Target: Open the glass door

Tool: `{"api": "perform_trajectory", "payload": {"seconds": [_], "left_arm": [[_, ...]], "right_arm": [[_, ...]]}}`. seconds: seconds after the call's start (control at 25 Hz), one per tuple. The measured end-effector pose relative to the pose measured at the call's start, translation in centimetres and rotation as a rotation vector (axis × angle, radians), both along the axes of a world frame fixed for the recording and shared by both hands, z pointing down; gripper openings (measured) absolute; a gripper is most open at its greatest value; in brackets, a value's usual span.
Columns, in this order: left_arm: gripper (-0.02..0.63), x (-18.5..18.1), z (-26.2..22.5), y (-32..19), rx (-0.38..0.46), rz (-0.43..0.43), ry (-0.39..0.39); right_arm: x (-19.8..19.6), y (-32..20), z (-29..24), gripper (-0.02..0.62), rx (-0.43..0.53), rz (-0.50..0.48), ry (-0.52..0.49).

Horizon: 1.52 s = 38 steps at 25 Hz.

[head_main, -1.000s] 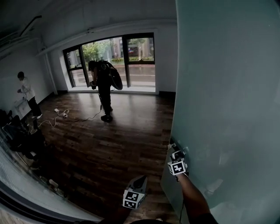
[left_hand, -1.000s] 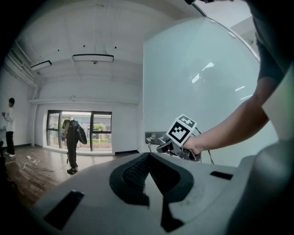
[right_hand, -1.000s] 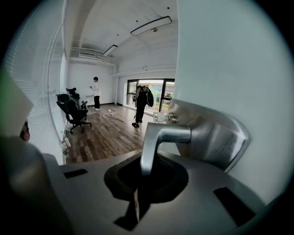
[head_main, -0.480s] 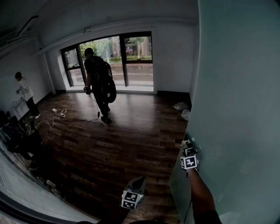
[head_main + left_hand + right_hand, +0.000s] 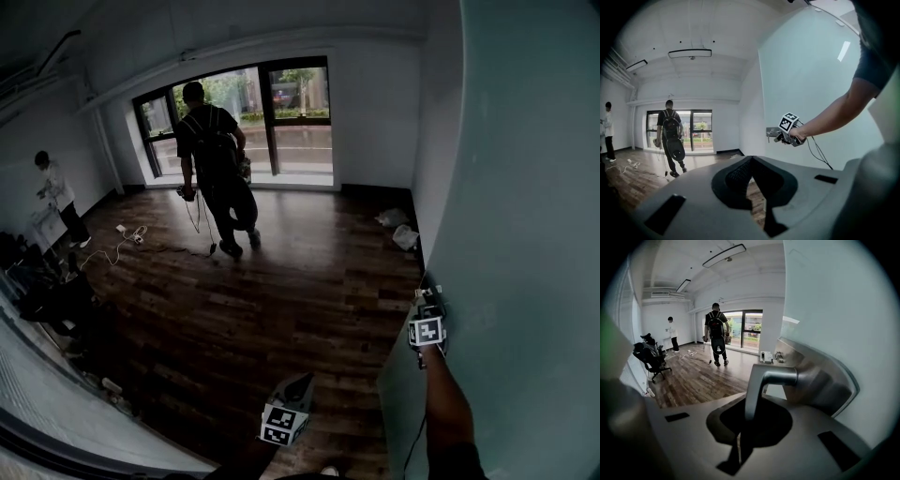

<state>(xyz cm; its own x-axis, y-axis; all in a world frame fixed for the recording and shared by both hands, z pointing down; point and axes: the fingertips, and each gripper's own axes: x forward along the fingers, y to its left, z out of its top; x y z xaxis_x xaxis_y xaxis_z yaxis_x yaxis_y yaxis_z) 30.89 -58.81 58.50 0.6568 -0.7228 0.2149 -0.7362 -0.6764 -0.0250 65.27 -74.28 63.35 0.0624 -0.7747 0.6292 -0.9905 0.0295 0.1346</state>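
The frosted glass door (image 5: 525, 234) fills the right side of the head view and stands swung open. Its metal lever handle (image 5: 765, 379) runs down between the jaws of my right gripper (image 5: 743, 427), which is shut on it. In the head view that gripper (image 5: 427, 300) sits at the door's edge, with the forearm stretched out behind it. The left gripper view shows the same grip from the side, right gripper (image 5: 777, 136) on the handle (image 5: 769, 132). My left gripper (image 5: 300, 384) hangs low at the centre over the wooden floor, its jaws (image 5: 751, 158) together and empty.
A person with a backpack (image 5: 214, 159) walks on the dark wooden floor near the big window (image 5: 281, 112). Another person (image 5: 56, 197) stands at the far left. Cables (image 5: 131, 236) lie on the floor, bags (image 5: 398, 230) by the right wall, an office chair (image 5: 651, 359) at left.
The door has swung further right and my right gripper went with it, still on the handle. The person with the backpack has turned and stepped along the window. My left gripper barely shifted.
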Motion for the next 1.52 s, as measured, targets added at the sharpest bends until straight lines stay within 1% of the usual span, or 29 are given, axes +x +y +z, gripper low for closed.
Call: {"api": "perform_trajectory", "payload": {"seconds": [0.16, 0.28, 0.32, 0.4, 0.44, 0.52, 0.6, 0.64, 0.68, 0.76, 0.8, 0.84, 0.88, 0.96, 1.04, 1.08, 1.16, 1.24, 1.32, 1.4, 1.52], "left_arm": [[0.006, 0.1, 1.2, 1.0, -0.009, -0.013, 0.0], [0.006, -0.6, 1.4, 1.7, -0.022, -0.022, -0.017], [0.006, -0.9, 1.5, 1.7, -0.014, -0.03, -0.018], [0.006, -1.9, 1.8, 2.0, 0.012, -0.048, -0.017], [0.006, -2.5, 1.9, 2.4, 0.014, -0.055, -0.019], [0.006, -4.1, 2.0, 3.6, 0.0, -0.065, -0.017], [0.006, -5.9, 1.7, 5.1, -0.013, -0.07, -0.003], [0.006, -6.8, 1.6, 5.8, -0.017, -0.072, 0.003], [0.006, -7.7, 1.6, 6.6, -0.022, -0.074, 0.009], [0.006, -9.7, 1.7, 8.4, -0.031, -0.08, 0.022], [0.006, -10.7, 1.8, 9.2, -0.034, -0.084, 0.028], [0.006, -11.8, 2.0, 9.9, -0.035, -0.087, 0.033], [0.006, -12.8, 1.9, 10.6, -0.035, -0.091, 0.036], [0.006, -14.5, 1.2, 12.2, -0.025, -0.094, 0.042], [0.006, -16.1, 0.3, 14.3, -0.01, -0.094, 0.044], [0.006, -16.9, 0.1, 15.3, -0.003, -0.097, 0.044], [0.006, -19.0, 0.3, 17.0, 0.004, -0.123, 0.06], [0.006, -21.8, 0.8, 18.4, 0.0, -0.166, 0.089], [0.006, -24.6, 1.0, 20.1, -0.013, -0.188, 0.103], [0.006, -26.2, 0.9, 22.0, -0.019, -0.176, 0.112], [0.006, -26.7, 1.1, 25.0, -0.021, -0.126, 0.104]], "right_arm": [[1.6, 0.3, 0.4, 0.017, -0.034, 0.017, 0.013], [2.3, 0.4, -0.2, 0.02, -0.084, 0.013, 0.067], [2.5, 0.4, -0.5, 0.02, -0.092, 0.015, 0.087], [3.0, 0.2, -1.5, 0.029, -0.073, 0.039, 0.093], [3.2, 0.3, -2.0, 0.043, -0.056, 0.055, 0.088], [3.1, 1.1, -2.9, 0.096, -0.04, 0.083, 0.104], [2.9, 3.1, -4.0, 0.145, -0.023, 0.132, 0.162], [2.9, 4.4, -4.9, 0.173, 0.007, 0.173, 0.201], [2.8, 5.5, -6.0, 0.184, 0.068, 0.212, 0.24], [1.7, 8.1, -8.7, 0.184, 0.237, 0.269, 0.287], [0.4, 9.6, -9.5, 0.184, 0.307, 0.279, 0.282], [-1.4, 11.0, -9.8, 0.184, 0.351, 0.27, 0.262], [-3.4, 12.4, -9.7, 0.183, 0.37, 0.241, 0.239], [-8.0, 15.7, -9.4, 0.183, 0.373, 0.149, 0.194], [-12.7, 20.1, -8.8, 0.18, 0.375, 0.071, 0.124], [-15.1, 22.7, -8.3, 0.168, 0.37, 0.053, 0.091], [-19.4, 27.9, -6.5, 0.116, 0.336, 0.061, 0.043], [-24.4, 32.5, -4.2, 0.034, 0.303, 0.065, -0.013], [-30.3, 36.4, -2.7, 0.02, 0.291, 0.03, -0.065], [-35.2, 39.6, -2.2, 0.018, 0.307, -0.01, -0.075], [-39.3, 43.2, -2.7, 0.018, 0.365, -0.046, -0.052]]}}
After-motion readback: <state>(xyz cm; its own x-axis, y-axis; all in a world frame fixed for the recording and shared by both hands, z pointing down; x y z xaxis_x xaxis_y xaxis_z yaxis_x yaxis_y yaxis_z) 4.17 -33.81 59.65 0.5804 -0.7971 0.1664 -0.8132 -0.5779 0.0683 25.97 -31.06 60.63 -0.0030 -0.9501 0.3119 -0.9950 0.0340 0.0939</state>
